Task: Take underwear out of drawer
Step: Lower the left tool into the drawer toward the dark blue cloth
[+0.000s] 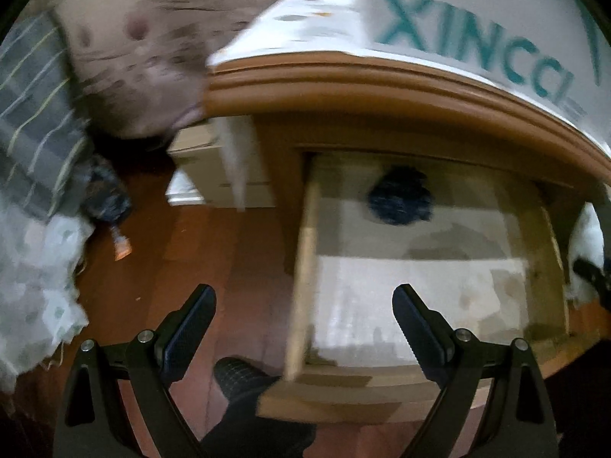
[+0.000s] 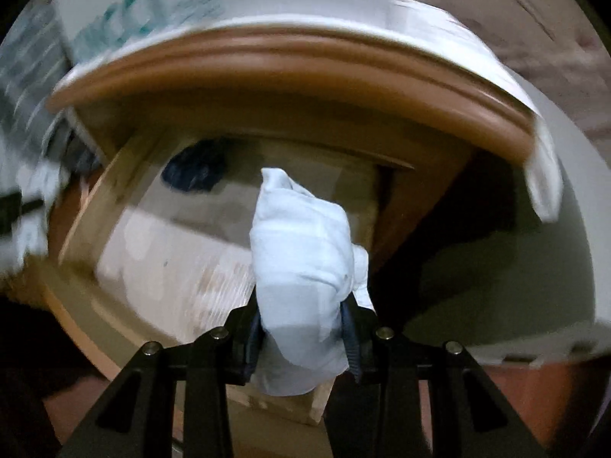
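Observation:
The wooden drawer point(image 1: 303, 267) stands pulled out of a nightstand point(image 1: 382, 76), lined with pale paper. A dark blue bundle of underwear point(image 1: 401, 200) lies at the drawer's back. My left gripper point(image 1: 304, 294) hangs open over the drawer's front left corner with nothing between its fingers. In the right wrist view, my right gripper point(image 2: 301, 316) is shut on a white bundle of underwear point(image 2: 305, 259), lifted above the drawer point(image 2: 88, 210). The dark bundle point(image 2: 194, 171) stays behind it. The white bundle point(image 1: 584, 244) also shows at the right edge of the left wrist view.
A white box with teal lettering point(image 1: 477, 38) sits on the nightstand top. A bed with patterned covers point(image 1: 133, 57) and a striped cloth point(image 1: 38, 114) fill the left. On the red-brown floor point(image 1: 191, 267) lie a small orange object point(image 1: 122, 248) and a person's dark shoe point(image 1: 240, 378).

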A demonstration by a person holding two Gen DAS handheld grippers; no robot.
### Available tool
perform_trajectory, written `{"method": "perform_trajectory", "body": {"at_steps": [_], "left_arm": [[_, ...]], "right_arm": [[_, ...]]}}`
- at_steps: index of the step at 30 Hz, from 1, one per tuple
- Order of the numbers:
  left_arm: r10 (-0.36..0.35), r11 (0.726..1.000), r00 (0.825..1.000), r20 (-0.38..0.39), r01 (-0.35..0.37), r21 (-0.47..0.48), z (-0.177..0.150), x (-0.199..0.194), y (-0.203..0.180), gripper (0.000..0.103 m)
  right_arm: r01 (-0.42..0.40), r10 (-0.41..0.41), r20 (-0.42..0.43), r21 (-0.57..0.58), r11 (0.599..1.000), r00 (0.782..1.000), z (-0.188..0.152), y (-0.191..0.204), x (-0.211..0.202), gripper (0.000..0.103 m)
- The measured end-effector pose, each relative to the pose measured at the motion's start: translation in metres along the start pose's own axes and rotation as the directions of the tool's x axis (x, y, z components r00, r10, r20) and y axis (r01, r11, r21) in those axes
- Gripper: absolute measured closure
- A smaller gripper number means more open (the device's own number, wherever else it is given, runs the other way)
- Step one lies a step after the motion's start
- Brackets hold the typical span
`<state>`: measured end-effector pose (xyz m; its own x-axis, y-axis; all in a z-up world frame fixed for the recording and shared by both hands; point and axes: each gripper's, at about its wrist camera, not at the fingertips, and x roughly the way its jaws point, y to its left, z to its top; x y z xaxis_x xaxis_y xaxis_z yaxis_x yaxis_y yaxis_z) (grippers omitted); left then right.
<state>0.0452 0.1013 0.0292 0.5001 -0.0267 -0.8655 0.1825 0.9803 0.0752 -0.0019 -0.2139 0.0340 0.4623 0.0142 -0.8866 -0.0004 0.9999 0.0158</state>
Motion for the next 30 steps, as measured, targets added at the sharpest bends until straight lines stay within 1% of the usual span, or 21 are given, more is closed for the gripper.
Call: {"method": "perform_trajectory", "body": {"at_steps": [3,6,7,9,11,13,14,16,19,22,24,25,27,30], "left_arm": [[-0.011,0.996,1.000,-0.004,0.011,0.084,0.005,0.009,-0.025,0.011],[0.000,0.980,1.000,0.005,-0.001,0.200,0.010,0.020,-0.049,0.011],[0.008,0.967,1.000,0.004,-0.008,0.255,0.011,0.025,-0.059,0.011],[0.031,0.945,1.000,0.002,-0.030,0.326,0.012,0.034,-0.071,0.011],[0.053,0.912,0.999,0.002,-0.049,0.407,0.014,0.043,-0.081,0.011],[0.081,0.880,0.997,0.001,-0.072,0.469,0.015,0.052,-0.088,0.011],[0.096,0.860,0.995,0.005,-0.085,0.503,0.017,0.057,-0.091,0.011],[0.119,0.831,0.993,0.007,-0.104,0.547,0.018,0.064,-0.096,0.011],[0.138,0.790,0.990,-0.030,-0.091,0.606,0.020,0.078,-0.102,0.011],[0.171,0.740,0.984,-0.055,-0.092,0.666,0.018,0.094,-0.108,0.011],[0.185,0.715,0.981,-0.056,-0.096,0.692,0.016,0.101,-0.110,0.011],[0.187,0.708,0.981,-0.053,-0.098,0.699,0.016,0.102,-0.110,0.011],[0.185,0.683,0.982,-0.027,-0.109,0.722,0.014,0.102,-0.112,0.011],[0.174,0.673,0.984,-0.030,-0.097,0.734,0.013,0.102,-0.114,0.011]], "right_arm": [[0.010,-0.014,0.042,0.111,0.994,0.999,-0.005,-0.016,-0.007,0.067],[0.029,-0.046,0.088,0.184,0.983,0.995,-0.010,-0.024,-0.016,0.067],[0.041,-0.063,0.104,0.199,0.979,0.993,-0.011,-0.026,-0.019,0.067],[0.058,-0.085,0.120,0.214,0.975,0.989,-0.012,-0.027,-0.020,0.067],[0.049,-0.081,0.129,0.236,0.971,0.988,-0.011,-0.031,-0.020,0.067],[0.040,-0.074,0.126,0.255,0.966,0.989,-0.010,-0.033,-0.016,0.067],[0.039,-0.075,0.128,0.266,0.963,0.989,-0.009,-0.034,-0.015,0.067],[0.038,-0.077,0.134,0.271,0.962,0.988,-0.009,-0.039,-0.020,0.067],[0.044,-0.091,0.152,0.288,0.957,0.984,-0.009,-0.045,-0.028,0.067],[0.049,-0.100,0.147,0.315,0.948,0.984,-0.011,-0.052,-0.030,0.067],[0.068,-0.118,0.144,0.317,0.946,0.982,-0.011,-0.052,-0.029,0.067],[0.079,-0.130,0.146,0.308,0.948,0.981,-0.011,-0.051,-0.031,0.067],[0.098,-0.148,0.157,0.290,0.952,0.977,-0.011,-0.048,-0.033,0.067],[0.095,-0.150,0.172,0.292,0.952,0.974,-0.012,-0.050,-0.038,0.067]]}}
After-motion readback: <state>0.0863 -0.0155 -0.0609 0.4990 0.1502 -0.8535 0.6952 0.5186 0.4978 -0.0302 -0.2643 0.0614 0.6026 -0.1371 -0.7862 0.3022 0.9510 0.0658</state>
